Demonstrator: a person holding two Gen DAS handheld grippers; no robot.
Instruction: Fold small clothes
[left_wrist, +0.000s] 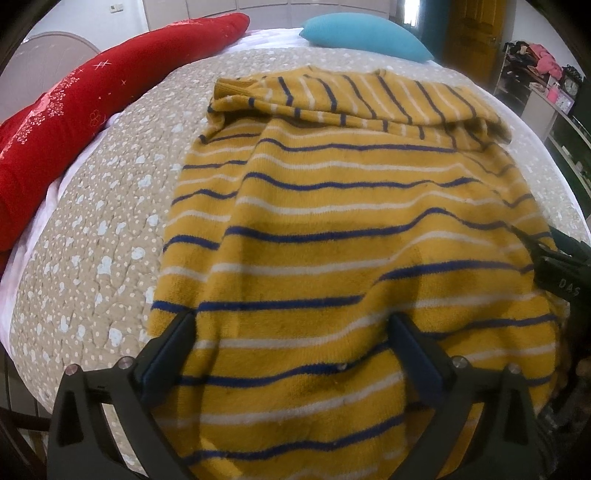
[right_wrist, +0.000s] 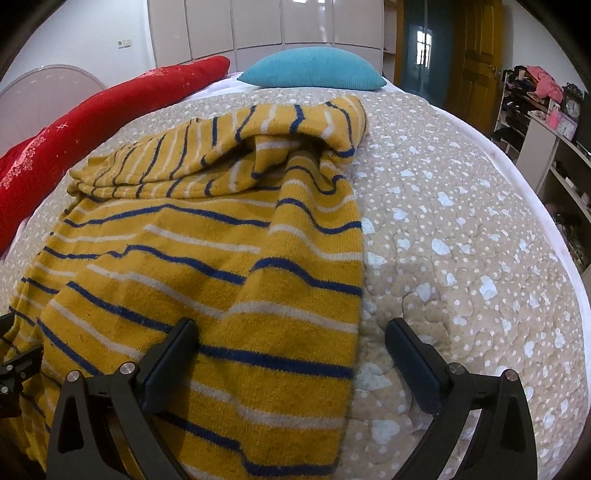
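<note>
A mustard-yellow knitted top with blue and white stripes (left_wrist: 332, 206) lies on the bed, its far end folded over toward me with a sleeve laid across. My left gripper (left_wrist: 291, 325) hovers wide open over the near left part of the garment, nothing pinched between its fingers. In the right wrist view the same striped top (right_wrist: 207, 258) fills the left half. My right gripper (right_wrist: 290, 330) stands wide open astride the garment's right edge, its left finger over the knit and its right finger over the quilt. The right gripper's body shows at the edge of the left wrist view (left_wrist: 561, 273).
The bed carries a beige quilt with white dots (right_wrist: 461, 240). A red bolster (left_wrist: 74, 122) lies along the left side and a teal pillow (right_wrist: 314, 68) at the head. Shelves with a clock and clutter (right_wrist: 554, 110) stand to the right; wardrobe doors and a wooden door are behind.
</note>
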